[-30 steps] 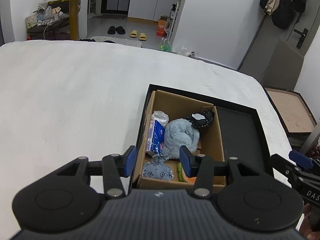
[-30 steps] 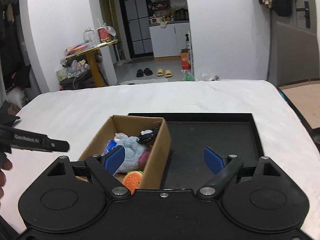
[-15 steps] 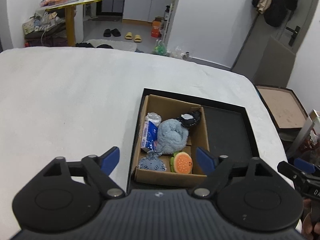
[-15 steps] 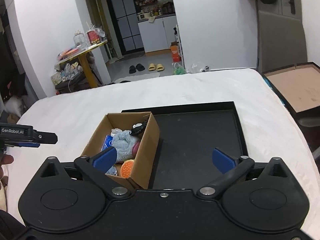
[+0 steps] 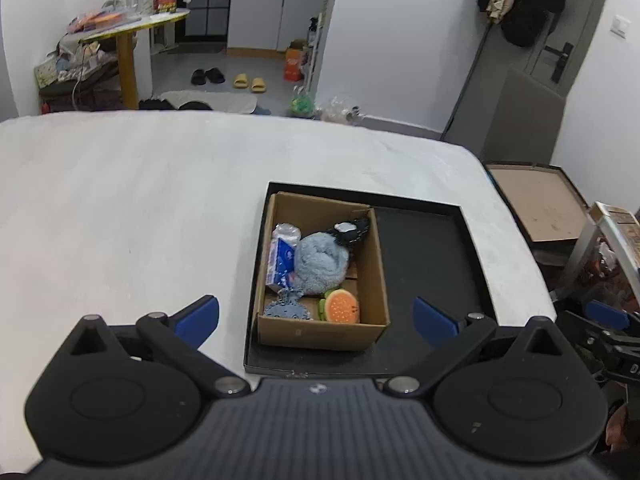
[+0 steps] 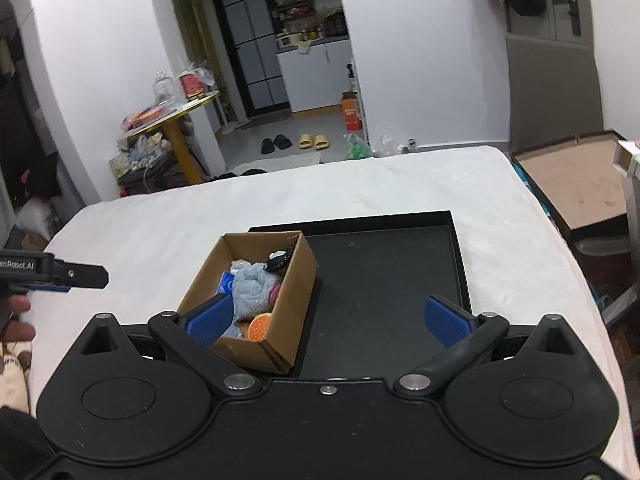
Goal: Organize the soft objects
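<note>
A cardboard box [image 5: 382,276] stands in the left half of a black tray [image 5: 432,256] on the white bed. In it lie a blue plush toy [image 5: 320,264], an orange burger-like toy [image 5: 342,307], a small blue-grey knitted piece [image 5: 286,310], a tissue pack [image 5: 280,262] and a black-and-white item [image 5: 350,230]. My left gripper [image 5: 316,316] is open and empty, held high above the box's near end. My right gripper [image 6: 328,316] is open and empty above the tray [image 6: 384,280], right of the box [image 6: 296,280]. The plush [image 6: 252,288] shows there too.
The white bed [image 5: 140,208] spreads left and beyond the tray. A flat brown board in a dark frame [image 5: 540,204] lies off the bed's right side. The left gripper's body [image 6: 52,272] shows at the left of the right wrist view.
My left gripper has opened from narrow to wide and risen away from the box. My right gripper has also lifted and pulled back. The box's contents look unmoved.
</note>
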Demonstrator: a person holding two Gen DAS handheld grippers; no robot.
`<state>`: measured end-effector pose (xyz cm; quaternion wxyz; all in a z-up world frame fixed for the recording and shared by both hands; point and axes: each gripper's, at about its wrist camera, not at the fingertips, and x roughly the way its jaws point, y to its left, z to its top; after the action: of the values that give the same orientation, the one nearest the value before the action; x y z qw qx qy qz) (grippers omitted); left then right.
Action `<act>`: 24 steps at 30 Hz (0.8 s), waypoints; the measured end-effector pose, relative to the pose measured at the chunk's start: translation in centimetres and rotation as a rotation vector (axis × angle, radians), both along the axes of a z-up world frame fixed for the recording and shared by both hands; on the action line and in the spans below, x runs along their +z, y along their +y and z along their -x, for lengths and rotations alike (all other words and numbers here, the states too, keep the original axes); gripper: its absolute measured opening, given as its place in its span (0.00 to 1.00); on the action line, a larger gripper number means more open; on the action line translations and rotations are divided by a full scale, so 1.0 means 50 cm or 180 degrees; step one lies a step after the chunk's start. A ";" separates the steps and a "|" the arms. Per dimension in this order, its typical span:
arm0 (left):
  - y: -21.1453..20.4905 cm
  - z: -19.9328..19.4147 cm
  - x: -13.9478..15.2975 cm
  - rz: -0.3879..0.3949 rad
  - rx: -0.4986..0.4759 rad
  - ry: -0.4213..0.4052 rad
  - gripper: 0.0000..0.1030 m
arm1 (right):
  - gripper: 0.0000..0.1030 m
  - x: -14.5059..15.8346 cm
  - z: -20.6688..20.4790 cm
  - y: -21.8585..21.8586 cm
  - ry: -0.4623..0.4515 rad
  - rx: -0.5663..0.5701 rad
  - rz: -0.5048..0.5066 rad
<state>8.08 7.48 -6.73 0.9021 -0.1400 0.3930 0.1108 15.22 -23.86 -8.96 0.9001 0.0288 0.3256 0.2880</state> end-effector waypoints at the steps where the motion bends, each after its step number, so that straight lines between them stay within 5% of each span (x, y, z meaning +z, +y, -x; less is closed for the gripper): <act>1: -0.004 0.006 0.007 -0.0010 -0.0018 -0.0018 0.99 | 1.00 0.005 0.003 -0.001 0.0003 0.0013 0.0007; 24: -0.065 0.123 0.114 -0.0032 -0.0209 -0.0312 0.99 | 1.00 0.107 0.101 -0.017 -0.0023 0.0145 0.0018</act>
<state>1.90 4.24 -1.01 0.9241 -0.1277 0.3521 0.0762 10.18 -24.70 -3.62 0.8946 0.0177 0.3236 0.3076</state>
